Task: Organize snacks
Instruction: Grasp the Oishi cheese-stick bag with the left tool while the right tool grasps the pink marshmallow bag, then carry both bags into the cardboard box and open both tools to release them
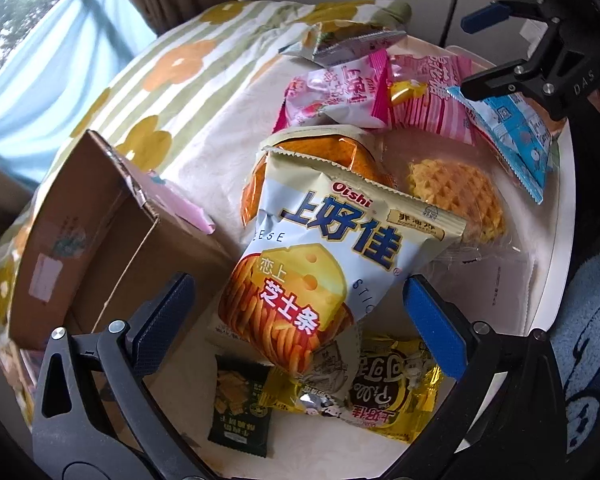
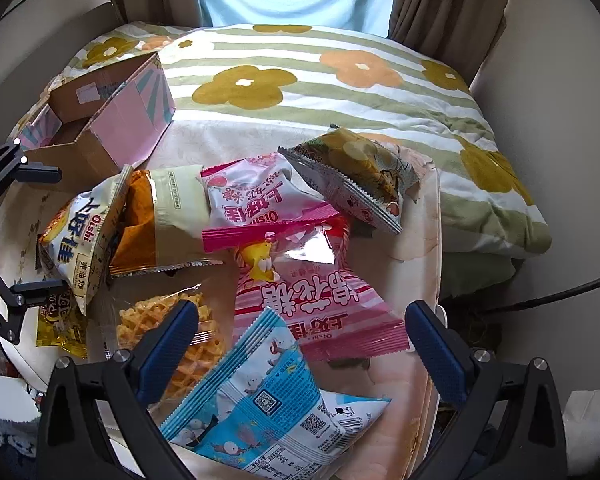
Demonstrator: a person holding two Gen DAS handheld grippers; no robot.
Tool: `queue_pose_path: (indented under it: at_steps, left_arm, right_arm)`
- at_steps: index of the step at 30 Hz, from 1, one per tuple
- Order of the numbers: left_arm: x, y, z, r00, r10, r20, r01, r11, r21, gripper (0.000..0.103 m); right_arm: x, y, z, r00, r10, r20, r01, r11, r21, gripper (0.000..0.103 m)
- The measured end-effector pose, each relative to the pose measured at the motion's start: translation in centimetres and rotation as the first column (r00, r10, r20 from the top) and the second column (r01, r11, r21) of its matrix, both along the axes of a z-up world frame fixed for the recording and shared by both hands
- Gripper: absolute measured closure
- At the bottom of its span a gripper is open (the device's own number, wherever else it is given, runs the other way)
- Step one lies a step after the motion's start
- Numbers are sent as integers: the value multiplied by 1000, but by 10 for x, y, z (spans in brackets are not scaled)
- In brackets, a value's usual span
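We judge the Oishi cheese-stick bag (image 1: 320, 264) light, puffy, crushable: pinch its crimped top edge; both hand-held grippers (image 1: 296, 320) (image 2: 300, 336) gape empty.

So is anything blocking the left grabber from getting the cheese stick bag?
Nothing visible. The cheese stick bag lies on top of the pile, right ahead of the open left gripper. The cardboard box sits open beside it.

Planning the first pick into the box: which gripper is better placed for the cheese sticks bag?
Left. Its open jaws frame the cheese sticks bag, with the box beside it.
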State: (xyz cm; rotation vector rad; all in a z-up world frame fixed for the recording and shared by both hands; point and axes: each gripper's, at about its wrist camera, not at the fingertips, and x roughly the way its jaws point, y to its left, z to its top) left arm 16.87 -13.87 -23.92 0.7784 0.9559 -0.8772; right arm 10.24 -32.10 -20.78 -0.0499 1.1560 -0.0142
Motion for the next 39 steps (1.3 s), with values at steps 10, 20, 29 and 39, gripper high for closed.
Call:
queue_pose_path:
  at_steps: [10,20,29,39]
  left_arm:
    - [18,-13,-30,984,-148,-98,153,987,42,0]
    - [10,-26,-60,972,-198,-125,214,968,129,1]
    - [34,-32,-73,972,-134,-191,153,985,86,31]
    - [40,-34,-58,985,-68,-158,79,994,69,48]
  right_arm:
    - [30,-6,-25,993,1,-121,-3,1000,-14,0]
    - [52,-1,-58,959,90,-267,-99,995,-22,0]
    - [62,-9,-71,950,122,-287,-116,993,38,20]
    - [60,-25,-59,968,98,-232,-88,995,53,43]
